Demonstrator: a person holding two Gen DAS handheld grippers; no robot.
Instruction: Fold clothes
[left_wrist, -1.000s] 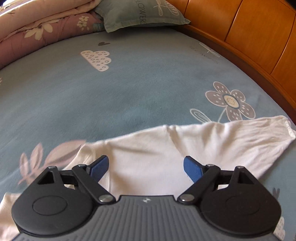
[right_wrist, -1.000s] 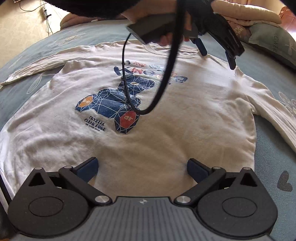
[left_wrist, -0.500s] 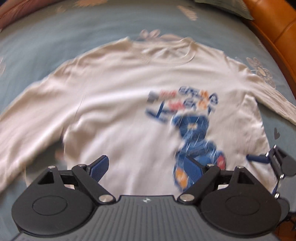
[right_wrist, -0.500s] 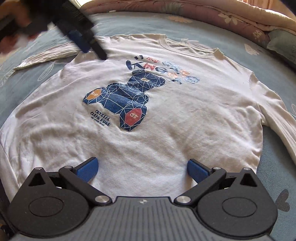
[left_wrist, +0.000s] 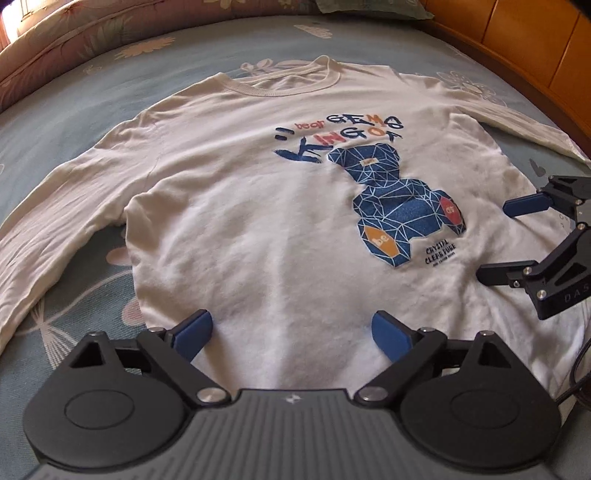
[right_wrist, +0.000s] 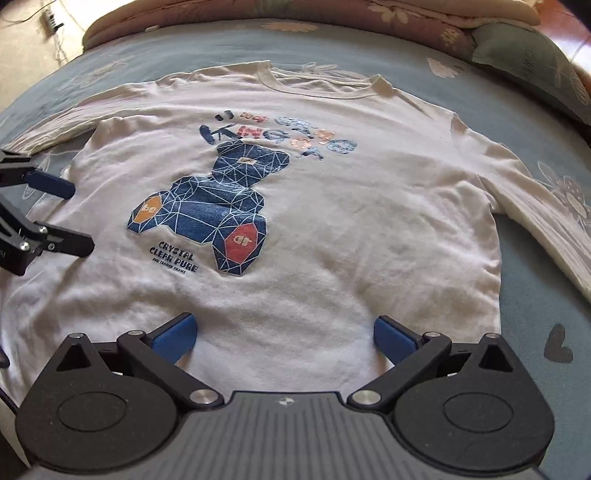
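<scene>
Before me lies a bed under a blue sheet (left_wrist: 207, 66) printed with flowers, clouds and hearts. Rolled floral quilt (right_wrist: 332, 14) along its far edge, green pillow (right_wrist: 532, 62) beside it. Wooden headboard (left_wrist: 524, 48) on my right. Pale floor (right_wrist: 26, 40) in sunlight.

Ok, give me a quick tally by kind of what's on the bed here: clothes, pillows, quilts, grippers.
Shirts: 1, white long-sleeved shirt, spread flat
Pillows: 1, green pillow
Quilts: 1, floral quilt
Grippers: 2, left gripper and right gripper, both open over the hem
Total: 5
</scene>
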